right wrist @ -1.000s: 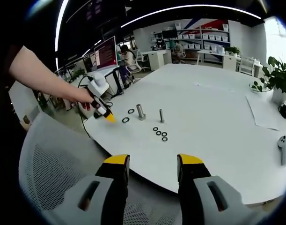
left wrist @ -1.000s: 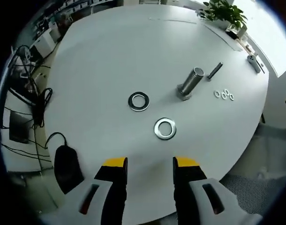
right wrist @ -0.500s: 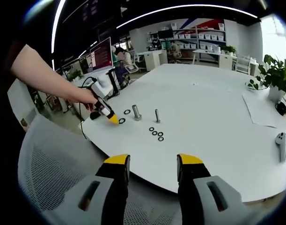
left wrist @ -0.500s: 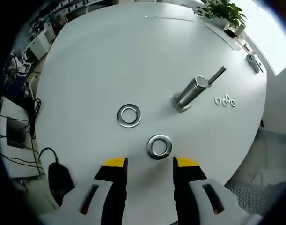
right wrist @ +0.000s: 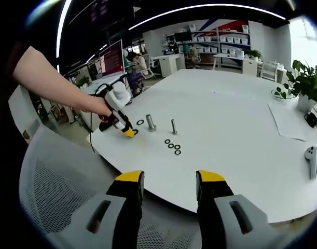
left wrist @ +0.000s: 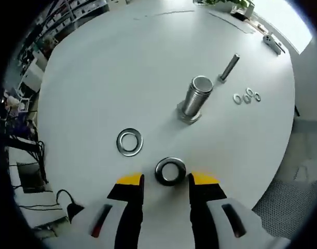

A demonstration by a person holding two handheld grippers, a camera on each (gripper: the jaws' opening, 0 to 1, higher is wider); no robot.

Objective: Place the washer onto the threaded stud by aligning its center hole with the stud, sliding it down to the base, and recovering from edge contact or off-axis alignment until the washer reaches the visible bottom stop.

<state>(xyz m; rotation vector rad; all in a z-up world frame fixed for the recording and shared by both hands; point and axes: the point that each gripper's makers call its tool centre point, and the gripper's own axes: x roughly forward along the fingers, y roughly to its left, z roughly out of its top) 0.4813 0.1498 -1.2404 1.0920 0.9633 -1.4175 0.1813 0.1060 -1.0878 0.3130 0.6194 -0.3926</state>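
Washer (left wrist: 170, 171) flat on desk (left wrist: 122, 67) between spread left fingers (left wrist: 131, 180) — seemingly untouched; threaded stud (left wrist: 194, 98) upright beyond — right gripper (right wrist: 165, 179) open, far back.

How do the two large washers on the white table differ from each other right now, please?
The near washer lies between the left gripper's open jaws; the far washer lies clear of them, off to one side. The near washer looks darker, the far one brighter. Both lie flat on the table, off the thick stud.
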